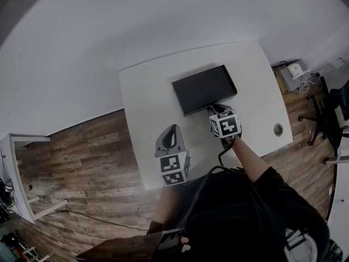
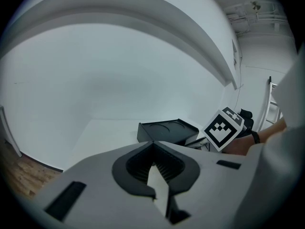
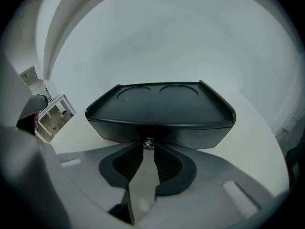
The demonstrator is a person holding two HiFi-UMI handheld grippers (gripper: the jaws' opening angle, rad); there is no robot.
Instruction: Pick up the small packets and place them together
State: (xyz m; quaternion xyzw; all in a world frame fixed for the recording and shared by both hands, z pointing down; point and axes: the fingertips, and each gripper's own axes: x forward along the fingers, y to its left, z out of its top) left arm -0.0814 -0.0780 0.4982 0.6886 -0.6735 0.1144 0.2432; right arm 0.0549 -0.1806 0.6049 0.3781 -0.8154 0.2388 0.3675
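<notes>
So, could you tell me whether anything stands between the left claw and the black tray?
Nothing visible does: only bare table lies between the left claw and the tray. The right claw, pinching a small shiny thing, is at the tray's near wall, right of that path.

Left gripper (image 1: 173,130): held over the table's (image 1: 147,91) near edge, tilted shallowly down, jaws meeting at the tips, empty. Right gripper (image 1: 213,111): further in from that edge, pitched steeply down, jaws pinching a small shiny item (image 3: 149,143). Right forearm (image 1: 246,153) extended.
</notes>
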